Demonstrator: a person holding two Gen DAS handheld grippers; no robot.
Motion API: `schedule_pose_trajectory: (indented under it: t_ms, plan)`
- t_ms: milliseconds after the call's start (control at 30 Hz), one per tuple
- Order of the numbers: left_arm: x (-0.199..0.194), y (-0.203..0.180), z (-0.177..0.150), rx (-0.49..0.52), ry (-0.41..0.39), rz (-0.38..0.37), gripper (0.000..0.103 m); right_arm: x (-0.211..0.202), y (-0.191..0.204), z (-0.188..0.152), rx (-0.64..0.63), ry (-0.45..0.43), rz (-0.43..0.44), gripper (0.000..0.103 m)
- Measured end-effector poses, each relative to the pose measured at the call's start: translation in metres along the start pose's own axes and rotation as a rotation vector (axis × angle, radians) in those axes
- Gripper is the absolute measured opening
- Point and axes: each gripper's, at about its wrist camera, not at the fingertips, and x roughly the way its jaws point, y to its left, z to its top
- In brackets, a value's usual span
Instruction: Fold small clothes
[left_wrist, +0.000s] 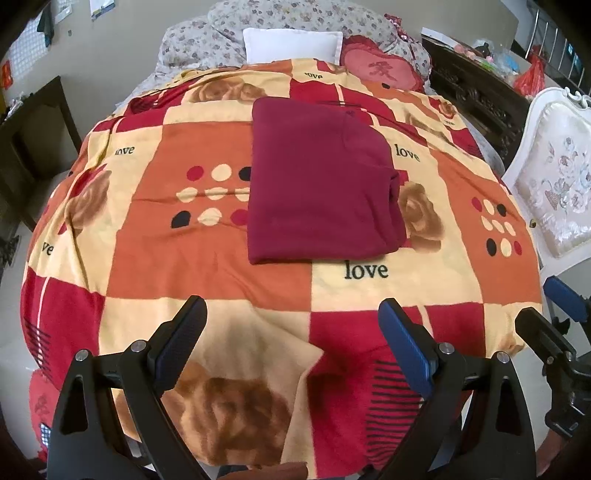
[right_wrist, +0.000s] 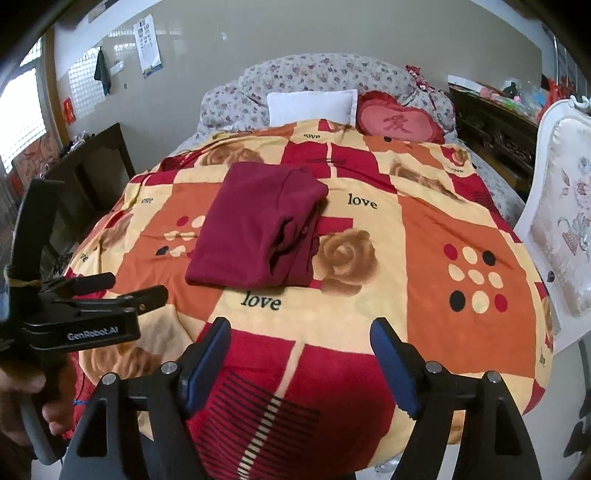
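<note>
1. Lying flat on the patchwork blanket (left_wrist: 207, 266) is a maroon garment (left_wrist: 317, 184), folded into a rough rectangle near the middle of the bed.
2. Garment's left edge straight and neat; right side shows stacked, slightly bunched fold layers, seen best in the right wrist view (right_wrist: 258, 236).
3. Left gripper (left_wrist: 293, 314): jaws spread wide, holding nothing, poised above the near end of the blanket, well apart from the garment.
4. Right gripper (right_wrist: 301, 334): jaws likewise spread wide and empty, over the near edge of the bed, also clear of the garment.
5. Left gripper's body shows at the left of the right wrist view, with a hand (right_wrist: 22, 398) on its handle.
6. Blanket printed with roses, dots and the word "love".
7. Far end of bed: white pillow (left_wrist: 293, 44), red heart cushion (left_wrist: 376, 68).
8. White upholstered chair (left_wrist: 554, 177) stands just beside the bed's right side.
</note>
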Motion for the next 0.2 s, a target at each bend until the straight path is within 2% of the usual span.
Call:
schedule_pose_trajectory:
  t_ms: [200]
  plan:
    - [-0.0030, -0.0036, 0.0012, 0.008, -0.023, 0.023, 0.094, 0.0006, 0.0030, -0.0002, -0.011, -0.006, 0.011, 0.075]
